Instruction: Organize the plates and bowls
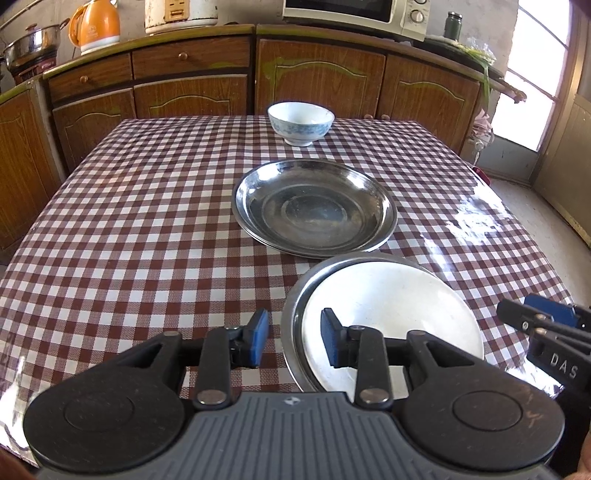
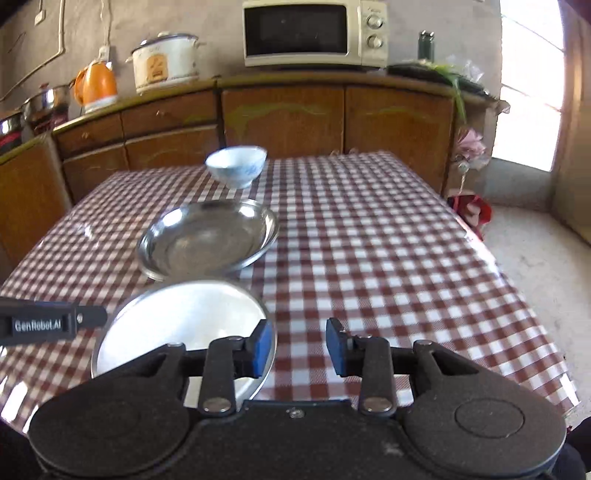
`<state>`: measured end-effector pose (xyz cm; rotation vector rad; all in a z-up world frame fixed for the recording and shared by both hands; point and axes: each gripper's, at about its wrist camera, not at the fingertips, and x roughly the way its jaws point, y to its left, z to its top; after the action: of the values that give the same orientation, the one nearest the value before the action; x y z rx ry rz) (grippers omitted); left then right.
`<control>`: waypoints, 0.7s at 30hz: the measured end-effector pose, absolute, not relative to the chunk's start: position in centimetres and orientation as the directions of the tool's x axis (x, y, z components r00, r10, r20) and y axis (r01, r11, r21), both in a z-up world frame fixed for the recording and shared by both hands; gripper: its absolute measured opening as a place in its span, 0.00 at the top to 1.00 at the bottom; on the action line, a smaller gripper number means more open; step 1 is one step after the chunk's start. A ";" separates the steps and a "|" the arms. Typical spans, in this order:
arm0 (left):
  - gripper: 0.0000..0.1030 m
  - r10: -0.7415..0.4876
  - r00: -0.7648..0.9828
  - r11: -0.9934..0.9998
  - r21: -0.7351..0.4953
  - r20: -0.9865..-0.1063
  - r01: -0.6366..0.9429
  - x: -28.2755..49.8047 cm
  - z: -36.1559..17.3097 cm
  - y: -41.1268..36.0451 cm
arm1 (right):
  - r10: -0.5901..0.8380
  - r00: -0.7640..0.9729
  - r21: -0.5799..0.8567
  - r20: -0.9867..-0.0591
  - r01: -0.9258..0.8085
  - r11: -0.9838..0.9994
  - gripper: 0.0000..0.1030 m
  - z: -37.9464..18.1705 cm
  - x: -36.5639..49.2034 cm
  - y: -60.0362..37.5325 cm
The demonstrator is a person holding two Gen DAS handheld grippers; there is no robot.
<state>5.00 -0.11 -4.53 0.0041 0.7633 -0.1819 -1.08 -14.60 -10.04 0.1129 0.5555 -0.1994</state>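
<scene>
A shiny steel plate (image 1: 388, 314) lies on the checked table (image 1: 147, 221) closest to me. My left gripper (image 1: 294, 339) is open, its blue pads either side of the plate's left rim without touching it. My right gripper (image 2: 298, 347) is open at the same plate's (image 2: 177, 325) right rim, which sits just inside the left pad. Beyond it rests a darker steel plate (image 1: 314, 210) (image 2: 207, 240), seemingly stacked on another. A white bowl with a blue pattern (image 1: 301, 122) (image 2: 236, 164) stands at the table's far edge.
Wooden cabinets (image 1: 192, 92) run behind the table, carrying a microwave (image 2: 314, 33), a rice cooker (image 2: 162, 62) and an orange kettle (image 2: 96, 85). The table's right edge (image 2: 498, 266) drops to the floor by a bright doorway.
</scene>
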 end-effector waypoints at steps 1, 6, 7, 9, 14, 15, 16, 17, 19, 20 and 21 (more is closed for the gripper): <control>0.68 -0.163 0.705 0.984 -0.066 -0.690 0.163 5.1 -4.6 -0.1 | -0.141 0.823 0.049 -0.551 0.200 0.979 0.60 -10.2 -0.8 -14.5; 0.68 -0.168 0.701 0.983 -0.066 -0.693 0.170 5.1 -4.5 -0.3 | -0.069 0.773 0.034 -0.631 0.117 0.993 0.60 -12.1 0.4 -13.2; 0.68 -0.167 0.702 0.983 -0.065 -0.692 0.170 5.1 -4.4 -0.2 | -0.064 0.767 0.029 -0.638 0.107 0.994 0.60 -12.3 0.6 -12.9; 0.66 -0.159 0.705 0.985 -0.062 -0.691 0.162 5.2 -4.2 0.0 | -0.073 0.786 0.025 -0.614 0.112 0.993 0.60 -11.7 0.4 -12.7; 0.63 -0.136 0.711 0.989 -0.049 -0.690 0.142 5.6 -3.6 0.5 | -0.042 0.820 0.059 -0.570 0.092 0.994 0.60 -9.5 0.8 -12.8; 0.62 -0.131 0.712 0.989 -0.046 -0.690 0.138 5.7 -3.5 0.5 | -0.035 0.826 0.063 -0.563 0.085 0.994 0.60 -9.1 1.0 -12.7; 0.60 -0.127 0.713 0.990 -0.043 -0.690 0.135 5.8 -3.3 0.6 | -0.026 0.830 0.068 -0.557 0.077 0.995 0.60 -8.7 1.2 -12.6; 0.59 -0.123 0.715 0.990 -0.040 -0.688 0.132 6.0 -3.1 0.7 | -0.019 0.834 0.072 -0.551 0.070 0.995 0.60 -8.4 1.4 -12.5; 0.58 -0.111 0.722 0.992 -0.035 -0.683 0.120 6.2 -2.5 0.9 | -0.005 0.841 0.075 -0.541 0.055 0.996 0.60 -7.7 1.9 -12.3; 0.58 -0.107 0.726 0.993 -0.034 -0.680 0.114 6.3 -2.2 1.0 | -0.002 0.846 0.075 -0.534 0.050 0.996 0.60 -7.3 2.2 -12.1; 0.57 -0.103 0.728 0.993 -0.033 -0.677 0.110 6.5 -1.9 1.2 | 0.002 0.850 0.074 -0.527 0.044 0.996 0.59 -6.9 2.4 -11.9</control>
<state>6.46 1.15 -1.90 0.0092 0.7459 -0.1173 2.42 -11.92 -6.91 0.0846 0.5550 -0.0221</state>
